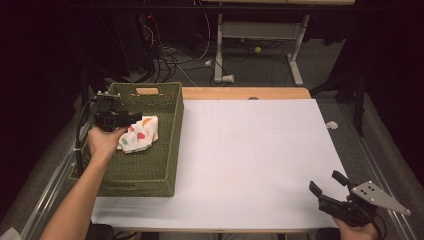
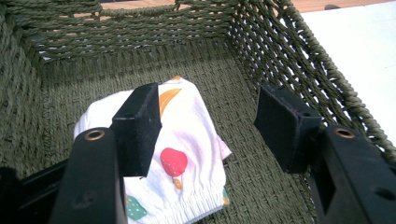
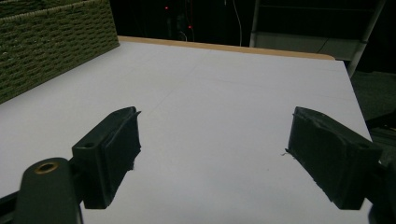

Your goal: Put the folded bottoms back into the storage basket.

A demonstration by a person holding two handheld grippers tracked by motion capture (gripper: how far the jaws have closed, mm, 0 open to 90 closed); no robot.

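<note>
A white cloth with coloured fruit prints (image 1: 139, 134) (image 2: 187, 154) lies folded on the floor of a green woven basket (image 1: 160, 170) (image 2: 285, 51) at the table's left side. My left gripper (image 1: 131, 118) (image 2: 208, 123) hovers inside the basket just above the cloth, jaws open and empty, held by a hand. My right gripper (image 1: 327, 182) (image 3: 212, 149) rests low near the table's front right corner, open, with nothing between its jaws over bare white table.
The white table top (image 1: 250, 150) (image 3: 210, 93) stretches between basket and right gripper. A wooden strip (image 1: 245, 93) runs along the far edge. Beyond it are desk legs (image 1: 218, 50), cables and a small yellow ball (image 1: 257, 49) on the floor.
</note>
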